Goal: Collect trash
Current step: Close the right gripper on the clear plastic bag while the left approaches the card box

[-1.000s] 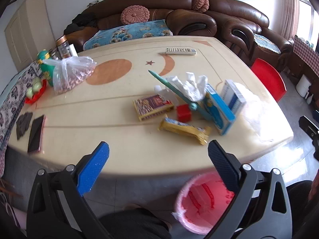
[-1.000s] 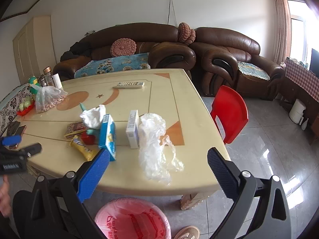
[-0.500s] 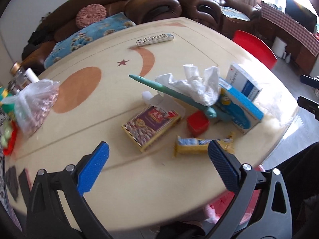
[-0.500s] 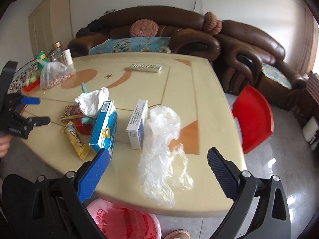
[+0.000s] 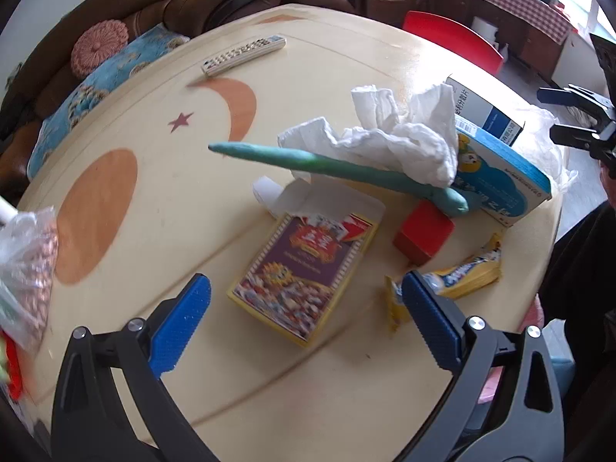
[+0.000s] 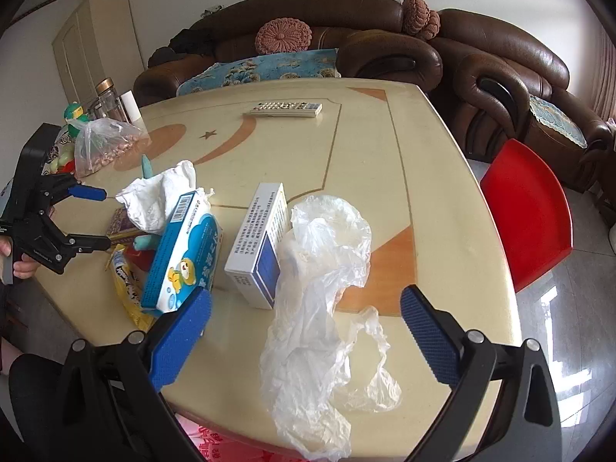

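The left gripper (image 5: 306, 310) is held with jaws released above an opened playing-card box (image 5: 304, 271) lying on the bench (image 5: 346, 77). The right gripper (image 6: 306, 317) is likewise spread wide over a crumpled clear plastic bag (image 6: 319, 308) draped at the bench edge.

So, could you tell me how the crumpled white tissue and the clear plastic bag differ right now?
The crumpled white tissue is opaque and heaped on other litter; the clear plastic bag is see-through and sprawls on the table, its end past the near edge. The bag looks larger. Both are loose, ungripped trash.
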Demonstrator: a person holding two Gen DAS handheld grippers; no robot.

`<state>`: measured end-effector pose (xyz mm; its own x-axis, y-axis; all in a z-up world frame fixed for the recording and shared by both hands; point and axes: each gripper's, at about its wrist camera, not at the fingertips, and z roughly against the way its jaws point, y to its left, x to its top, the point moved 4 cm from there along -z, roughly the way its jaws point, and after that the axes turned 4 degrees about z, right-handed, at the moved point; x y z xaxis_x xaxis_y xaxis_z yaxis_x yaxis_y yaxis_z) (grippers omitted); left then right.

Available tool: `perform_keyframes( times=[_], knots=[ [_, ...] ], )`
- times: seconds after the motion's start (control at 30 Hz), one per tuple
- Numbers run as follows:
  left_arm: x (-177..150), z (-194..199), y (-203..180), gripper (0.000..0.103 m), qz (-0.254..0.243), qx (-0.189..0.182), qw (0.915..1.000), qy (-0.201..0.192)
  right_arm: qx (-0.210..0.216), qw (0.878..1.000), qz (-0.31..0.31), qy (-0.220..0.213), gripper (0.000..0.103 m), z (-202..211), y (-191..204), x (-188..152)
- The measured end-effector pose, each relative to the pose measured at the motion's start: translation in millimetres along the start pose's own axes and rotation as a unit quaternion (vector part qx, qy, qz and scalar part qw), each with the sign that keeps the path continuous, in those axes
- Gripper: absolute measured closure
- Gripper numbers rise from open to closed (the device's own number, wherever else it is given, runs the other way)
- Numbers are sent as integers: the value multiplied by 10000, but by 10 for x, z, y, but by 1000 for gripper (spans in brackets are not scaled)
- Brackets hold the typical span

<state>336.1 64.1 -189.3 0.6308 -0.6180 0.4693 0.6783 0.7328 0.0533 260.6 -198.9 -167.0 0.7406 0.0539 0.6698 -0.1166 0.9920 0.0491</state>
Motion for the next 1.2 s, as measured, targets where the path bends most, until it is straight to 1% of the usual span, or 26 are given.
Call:
perform_keyframes(
  times=[0.1,0.2,0.4,0.57,0.67,0.8,0.87,0.9,0.97,1.03,1.13,1.2],
  knots=[
    [11,-88,70,6,-126,-105,9999,14,-39,10000,39,-8,7,-66,7,5],
    [7,-152,113,6,-179,-128,9998,-5,21,10000,17,-23,7,-126,24,4],
    [-3,-288,197,6,-279,-410,9988,56,72,10000,-20,39,7,-227,17,5],
    [-15,-303,175,6,-403,-838,9956,-111,3,10000,-15,25,7,-270,-5,3],
    [-28,-307,136,6,-469,-867,9950,-182,-12,10000,1,19,7,-289,3,-8],
    [-80,-408,103,6,-580,-838,9948,49,-163,9997,163,-34,8,-304,33,-10],
    [-103,-423,82,6,-656,-800,9946,64,-209,9995,211,-70,13,-292,31,-21],
    [-110,-419,67,6,-697,-833,9941,45,-248,9994,238,-79,14,-294,32,-20],
    [-134,-402,54,6,-712,-834,9940,22,-308,9991,281,-46,22,-313,29,-38],
    [-129,-402,64,6,-699,-866,9938,6,-359,9990,278,-40,25,-328,7,-58],
    [-120,-400,90,6,-655,-941,9934,19,-269,9994,221,-75,25,-314,-30,-69],
    [-111,-407,107,6,-669,-956,9932,32,-356,9990,261,-63,25,-304,-42,-82]
  ],
)
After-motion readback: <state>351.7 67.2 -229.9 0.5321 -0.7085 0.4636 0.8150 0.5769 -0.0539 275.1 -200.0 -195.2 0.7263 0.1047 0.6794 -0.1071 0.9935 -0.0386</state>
